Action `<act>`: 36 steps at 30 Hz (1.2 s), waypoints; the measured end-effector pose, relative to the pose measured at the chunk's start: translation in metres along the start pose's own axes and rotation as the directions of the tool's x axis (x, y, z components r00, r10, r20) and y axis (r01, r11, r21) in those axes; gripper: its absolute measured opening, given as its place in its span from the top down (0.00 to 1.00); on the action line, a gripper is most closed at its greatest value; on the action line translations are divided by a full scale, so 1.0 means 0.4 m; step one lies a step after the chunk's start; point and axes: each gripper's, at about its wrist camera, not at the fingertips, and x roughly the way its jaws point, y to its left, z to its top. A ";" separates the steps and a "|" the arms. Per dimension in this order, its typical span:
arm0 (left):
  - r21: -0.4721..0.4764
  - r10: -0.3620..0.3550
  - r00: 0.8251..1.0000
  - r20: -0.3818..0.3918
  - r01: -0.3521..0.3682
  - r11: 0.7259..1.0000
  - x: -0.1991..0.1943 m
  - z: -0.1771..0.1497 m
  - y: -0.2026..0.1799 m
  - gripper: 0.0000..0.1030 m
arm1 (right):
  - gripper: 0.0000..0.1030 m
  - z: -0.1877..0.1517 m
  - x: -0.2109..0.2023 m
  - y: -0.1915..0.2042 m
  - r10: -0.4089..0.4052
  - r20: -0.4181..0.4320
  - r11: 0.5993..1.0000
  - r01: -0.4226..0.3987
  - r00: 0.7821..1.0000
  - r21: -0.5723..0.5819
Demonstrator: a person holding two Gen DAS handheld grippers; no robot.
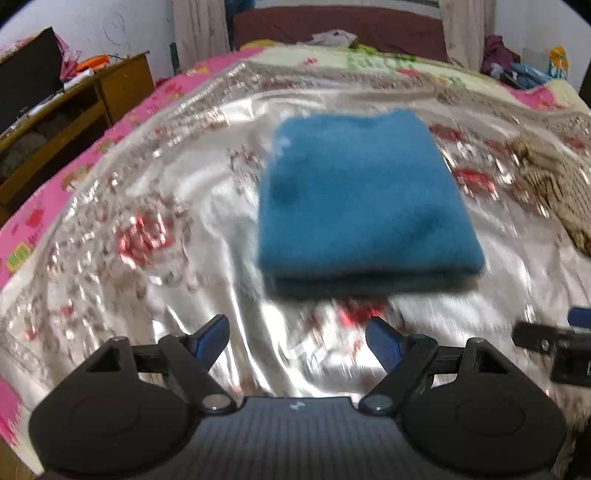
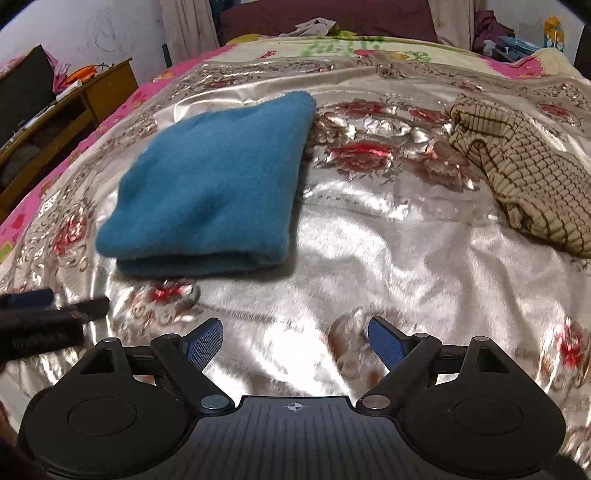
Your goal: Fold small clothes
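Observation:
A folded blue fleece garment point(image 1: 365, 206) lies flat on the shiny floral bedspread point(image 1: 177, 229), just ahead of my left gripper point(image 1: 297, 343), which is open and empty. In the right wrist view the blue garment point(image 2: 210, 184) lies ahead and to the left of my right gripper point(image 2: 295, 343), also open and empty. A crumpled beige checked garment point(image 2: 524, 162) lies unfolded at the right; it also shows in the left wrist view point(image 1: 554, 177). Each gripper shows at the edge of the other's view: the right gripper point(image 1: 554, 343), the left gripper point(image 2: 51, 314).
A wooden shelf unit point(image 1: 74, 110) with a dark screen stands left of the bed. A dark red headboard point(image 1: 332, 26), curtains and a pile of clothes point(image 1: 509, 59) are at the far end. A pink sheet edge point(image 1: 48, 206) runs along the left.

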 end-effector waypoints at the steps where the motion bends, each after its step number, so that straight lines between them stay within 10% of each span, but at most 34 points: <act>1: -0.006 0.002 1.000 0.007 -0.002 1.000 0.005 0.016 0.006 0.17 | 0.15 0.011 0.004 -0.005 -0.003 0.004 1.000 0.003 1.000 0.001; 16: 0.007 0.035 0.994 0.104 -0.036 0.999 0.253 0.363 0.028 0.17 | 0.14 0.388 0.216 -0.045 -0.002 0.110 0.999 -0.004 0.994 0.048; 23: 0.071 0.067 0.996 0.056 -0.071 0.995 0.373 0.329 0.050 0.00 | 0.09 0.427 0.423 -0.023 0.166 -0.061 0.974 -0.154 0.984 0.163; 32: 0.004 -0.101 0.992 0.076 0.101 0.995 0.234 0.231 0.116 0.04 | 0.08 0.346 0.278 -0.071 0.285 0.029 0.937 -0.285 0.958 0.201; 36: 0.069 -0.082 0.996 -0.021 0.083 0.994 0.283 0.190 0.092 0.03 | 0.07 0.313 0.326 -0.063 0.319 -0.073 0.925 -0.293 0.945 0.244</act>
